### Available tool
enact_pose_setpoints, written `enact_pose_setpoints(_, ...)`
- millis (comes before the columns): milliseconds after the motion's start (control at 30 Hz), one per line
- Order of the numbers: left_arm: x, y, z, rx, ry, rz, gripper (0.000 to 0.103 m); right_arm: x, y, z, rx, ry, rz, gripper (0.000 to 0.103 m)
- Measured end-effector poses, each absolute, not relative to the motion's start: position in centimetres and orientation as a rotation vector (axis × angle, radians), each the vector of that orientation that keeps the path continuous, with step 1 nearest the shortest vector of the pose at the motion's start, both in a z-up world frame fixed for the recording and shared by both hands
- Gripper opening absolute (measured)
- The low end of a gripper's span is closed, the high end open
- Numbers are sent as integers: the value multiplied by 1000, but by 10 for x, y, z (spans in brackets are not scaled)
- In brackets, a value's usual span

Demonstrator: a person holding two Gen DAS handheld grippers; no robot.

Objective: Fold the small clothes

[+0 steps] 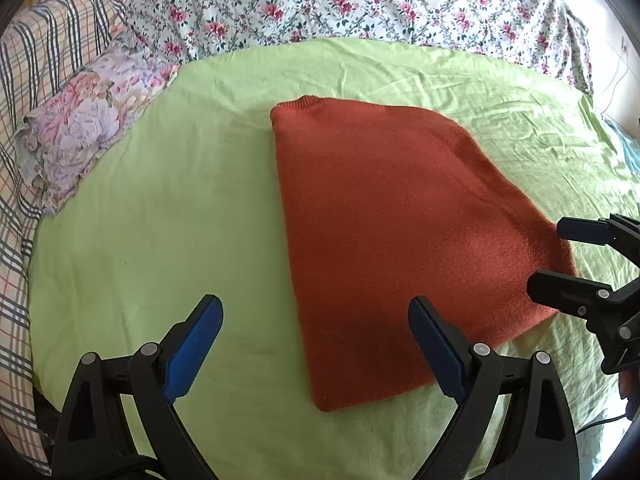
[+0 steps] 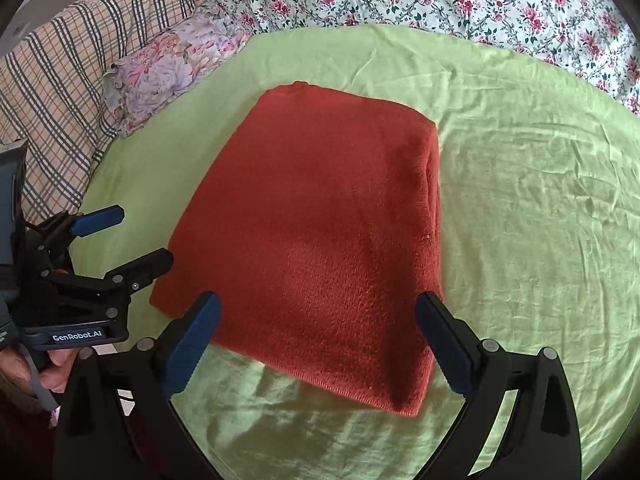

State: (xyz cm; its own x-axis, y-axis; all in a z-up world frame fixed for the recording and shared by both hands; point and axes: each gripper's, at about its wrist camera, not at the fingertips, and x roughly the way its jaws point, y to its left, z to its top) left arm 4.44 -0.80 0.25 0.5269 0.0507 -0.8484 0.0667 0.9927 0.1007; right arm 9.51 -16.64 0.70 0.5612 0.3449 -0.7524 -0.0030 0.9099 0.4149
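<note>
A rust-red knitted garment (image 1: 384,216) lies folded into a flat, roughly rectangular stack on the green sheet (image 1: 160,208). My left gripper (image 1: 316,312) is open above its near left edge, holding nothing. In that view the right gripper (image 1: 544,256) comes in from the right, open at the garment's right edge. The right wrist view shows the same garment (image 2: 320,232) with a thick folded edge on its right side. My right gripper (image 2: 318,308) stands open over the near hem with nothing between its fingers. The left gripper (image 2: 144,236) is open at the garment's left edge.
A floral pillow (image 1: 92,120) and a plaid blanket (image 1: 24,92) lie at the left of the bed. A flower-print quilt (image 1: 360,0) runs along the back. A person's hand (image 2: 52,364) holds the left gripper's handle. Bare green sheet (image 2: 532,208) stretches to the right.
</note>
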Motion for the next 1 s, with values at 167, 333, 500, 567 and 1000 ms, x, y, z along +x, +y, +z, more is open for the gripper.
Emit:
enact_pose_setpoints(167, 48, -7, 0, 103, 1026, -11, 94, 103, -172, 4, 393, 959, 211, 98)
enact_pose_setpoints(333, 50, -8, 0, 98, 1026, -9, 95, 108, -176, 3, 404, 956, 210, 98)
enact_pose_setpoints(500, 49, -9, 2, 89, 1020, -7, 95, 111, -178, 2, 403, 956, 213, 98)
enact_pose_setpoints(567, 49, -10, 2, 84, 1018, -11, 95, 111, -179, 2, 403, 956, 213, 98)
enact_pose_setpoints(1000, 44, -15, 8, 76, 998, -16, 95, 109, -177, 2, 419, 949, 205, 98)
